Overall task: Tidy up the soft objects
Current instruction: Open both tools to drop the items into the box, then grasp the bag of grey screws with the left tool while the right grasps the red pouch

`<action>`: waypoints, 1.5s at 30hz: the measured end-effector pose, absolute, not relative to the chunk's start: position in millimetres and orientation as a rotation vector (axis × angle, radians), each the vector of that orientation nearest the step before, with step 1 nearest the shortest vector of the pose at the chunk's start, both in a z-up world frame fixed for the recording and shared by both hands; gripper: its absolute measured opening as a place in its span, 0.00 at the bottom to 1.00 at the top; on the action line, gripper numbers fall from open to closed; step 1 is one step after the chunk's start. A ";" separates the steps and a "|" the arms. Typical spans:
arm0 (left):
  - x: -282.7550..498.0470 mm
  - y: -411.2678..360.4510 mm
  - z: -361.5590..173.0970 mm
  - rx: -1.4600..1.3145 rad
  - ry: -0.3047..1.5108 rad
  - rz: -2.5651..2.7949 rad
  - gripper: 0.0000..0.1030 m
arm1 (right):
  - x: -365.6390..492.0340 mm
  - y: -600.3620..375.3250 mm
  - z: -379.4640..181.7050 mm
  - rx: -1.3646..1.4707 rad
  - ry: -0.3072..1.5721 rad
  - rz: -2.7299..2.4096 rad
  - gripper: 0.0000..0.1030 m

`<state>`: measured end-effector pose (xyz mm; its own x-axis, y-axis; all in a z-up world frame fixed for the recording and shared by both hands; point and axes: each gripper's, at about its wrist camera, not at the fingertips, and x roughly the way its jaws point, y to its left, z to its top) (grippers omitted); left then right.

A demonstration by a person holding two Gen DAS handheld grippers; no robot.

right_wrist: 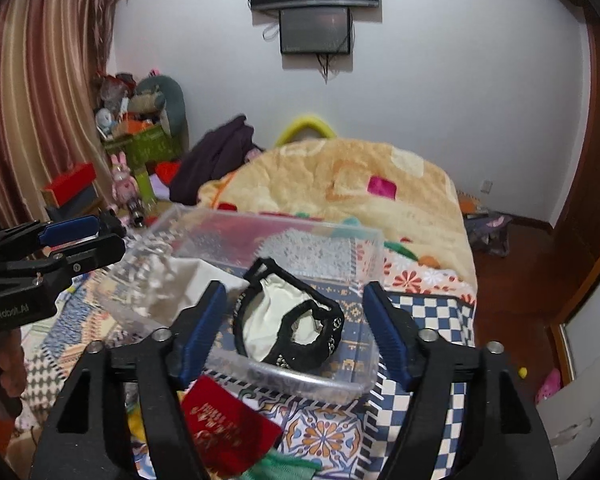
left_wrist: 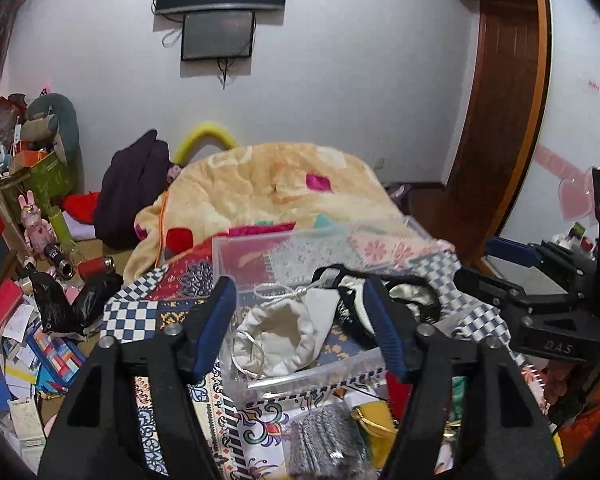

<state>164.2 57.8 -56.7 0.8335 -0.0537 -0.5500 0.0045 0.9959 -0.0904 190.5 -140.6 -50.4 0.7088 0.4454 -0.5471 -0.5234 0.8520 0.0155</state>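
Note:
A clear plastic box stands on the patterned bedspread. Inside lie a white drawstring pouch at the left and a black-trimmed white pouch at the right. My left gripper is open and empty, its fingers just above the box on either side of the white pouch. My right gripper is open and empty, its fingers straddling the black-trimmed pouch above the box's near rim. A red pouch lies in front of the box, with a silver glitter pouch and a yellow pouch.
A peach blanket is heaped on the bed behind the box. Clutter of boxes, papers and toys covers the floor at the left. A wooden door frame stands at the right. A green cloth lies at the near edge.

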 end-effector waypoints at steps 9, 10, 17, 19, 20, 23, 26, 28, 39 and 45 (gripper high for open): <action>120.5 55.1 -48.7 -0.077 0.542 -0.051 0.82 | 162.0 -150.8 -56.0 -0.128 0.539 0.575 0.80; 117.6 54.5 -51.9 -0.076 0.550 -0.055 0.83 | 161.0 -150.3 -61.0 -0.129 0.550 0.579 0.80; 109.3 54.1 -85.2 -0.076 0.640 -0.054 0.83 | 155.1 -147.7 -97.3 -0.120 0.649 0.595 0.80; 110.6 55.9 -98.4 -0.084 0.681 -0.054 0.83 | 155.6 -147.0 -108.0 -0.109 0.685 0.606 0.80; 111.4 56.6 -104.8 -0.089 0.701 -0.056 0.83 | 155.3 -146.3 -112.8 -0.108 0.700 0.609 0.80; 114.0 56.7 -123.4 -0.106 0.754 -0.057 0.83 | 152.4 -145.2 -125.2 -0.103 0.738 0.620 0.80; 115.8 56.4 -137.6 -0.121 0.790 -0.063 0.83 | 150.5 -142.4 -133.0 -0.095 0.761 0.634 0.80; 116.8 56.3 -145.1 -0.131 0.806 -0.076 0.83 | 150.2 -138.7 -136.8 -0.097 0.771 0.647 0.80; 119.5 49.6 -164.0 -0.197 0.844 -0.164 0.43 | 150.7 -130.9 -146.7 -0.110 0.795 0.664 0.49; 111.8 45.2 -153.3 -0.178 0.810 -0.148 0.24 | 144.1 -127.6 -140.8 -0.132 0.773 0.682 0.17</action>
